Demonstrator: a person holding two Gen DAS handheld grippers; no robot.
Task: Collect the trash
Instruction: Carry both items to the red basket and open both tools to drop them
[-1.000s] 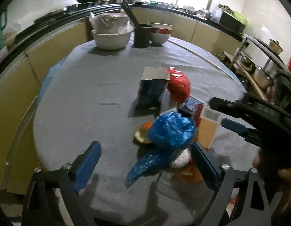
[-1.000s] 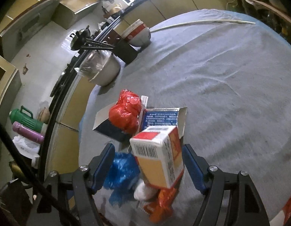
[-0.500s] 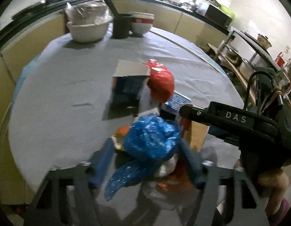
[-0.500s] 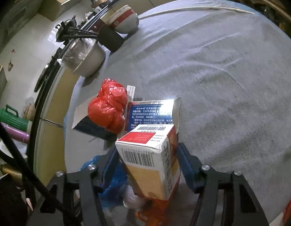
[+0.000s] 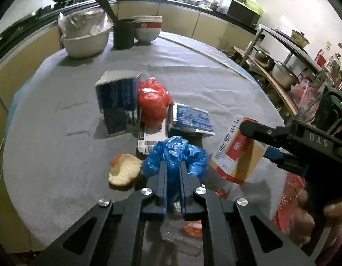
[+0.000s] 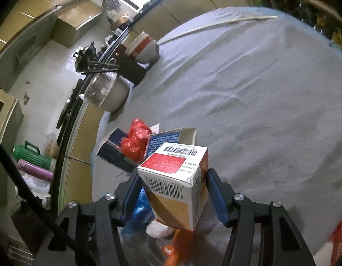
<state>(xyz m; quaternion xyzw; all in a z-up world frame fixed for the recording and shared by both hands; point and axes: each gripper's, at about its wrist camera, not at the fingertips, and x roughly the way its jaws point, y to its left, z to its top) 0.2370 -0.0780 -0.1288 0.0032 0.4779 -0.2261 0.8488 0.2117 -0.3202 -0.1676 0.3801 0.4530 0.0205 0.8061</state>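
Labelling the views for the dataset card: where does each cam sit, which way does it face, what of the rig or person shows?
Left wrist: on the left gripper, angled down over the table; jaws shut on the blue plastic bag. The right gripper and a hand show at right.
Right wrist: on the right gripper, facing the kitchen counter; pads grip the orange-and-white carton.
Shared: carton, blue bag, red plastic bag, blue boxes, far-edge bowls.

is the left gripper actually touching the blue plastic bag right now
Touching. In the left wrist view, the left gripper has just closed, and its fingers pinch a fold of the blue plastic bag with no gap showing on either side.
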